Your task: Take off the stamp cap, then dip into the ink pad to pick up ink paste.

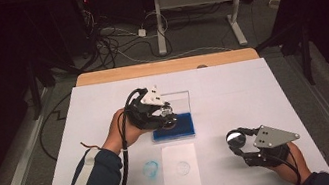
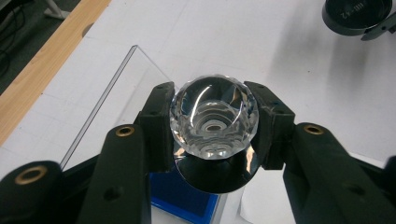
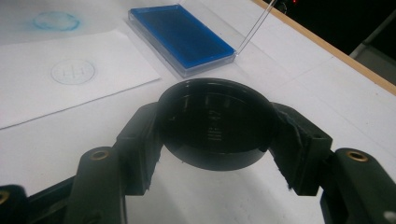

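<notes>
A wide table covered by a large white sheet [image 1: 233, 91] spans the high view, with a bare wooden edge [image 1: 163, 67] at twelve o'clock. Near the table's centre sits a shallow clear plastic case holding a blue ink pad [image 1: 180, 125], its transparent lid [image 1: 176, 101] standing open on the twelve o'clock side. At six o'clock from the pad lies a smaller white paper sheet [image 1: 180, 170] bearing a faint round stamp mark [image 1: 183, 167]. At nine o'clock from that paper, a smudged blue ring [image 1: 151, 168] marks the large sheet.

The left gripper [image 1: 166, 115], held in a hand in a dark sleeve with white stripes, hovers at the pad's nine o'clock edge. In the left gripper view its two black jaws are closed on a clear faceted crystal-like stamp handle [image 2: 214, 116], one jaw on each side, with the stamp's dark round base below it above the blue pad.

The right gripper [image 1: 239, 142] sits at four o'clock from the pad, well apart from it. Its jaws clasp a round black cap [image 3: 215, 123], pinched at both sides, just above the white sheet.
</notes>
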A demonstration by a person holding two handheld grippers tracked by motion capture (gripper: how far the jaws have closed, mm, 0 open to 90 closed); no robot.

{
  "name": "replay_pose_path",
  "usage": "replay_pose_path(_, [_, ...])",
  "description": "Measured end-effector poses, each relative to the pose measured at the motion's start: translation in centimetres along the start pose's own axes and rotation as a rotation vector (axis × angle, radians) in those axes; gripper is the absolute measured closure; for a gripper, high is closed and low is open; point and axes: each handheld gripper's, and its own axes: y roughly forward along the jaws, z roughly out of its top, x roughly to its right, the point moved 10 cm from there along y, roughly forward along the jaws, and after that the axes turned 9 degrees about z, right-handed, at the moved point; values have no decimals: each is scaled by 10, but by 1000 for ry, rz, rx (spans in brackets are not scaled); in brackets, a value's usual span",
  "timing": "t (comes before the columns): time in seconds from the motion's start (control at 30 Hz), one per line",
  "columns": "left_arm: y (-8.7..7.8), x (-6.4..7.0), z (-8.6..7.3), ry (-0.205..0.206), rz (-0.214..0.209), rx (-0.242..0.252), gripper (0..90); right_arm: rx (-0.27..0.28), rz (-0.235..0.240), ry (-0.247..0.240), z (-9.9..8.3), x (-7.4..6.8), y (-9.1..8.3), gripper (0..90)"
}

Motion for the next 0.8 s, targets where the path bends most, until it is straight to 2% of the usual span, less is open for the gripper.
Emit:
replay_pose_path(0.23, [2,-2,3,4,5,-3,545,-1,1,0,0,0,0,386])
replay_pose_path(0.5, [9,-3,3,-21,-7,2,545,-4,1,-1,0,0,0,386])
replay_pose_path(0.8, [21,-6,-1,-45,-12,-20,545,-6,1,3,-2,0,-1,386])
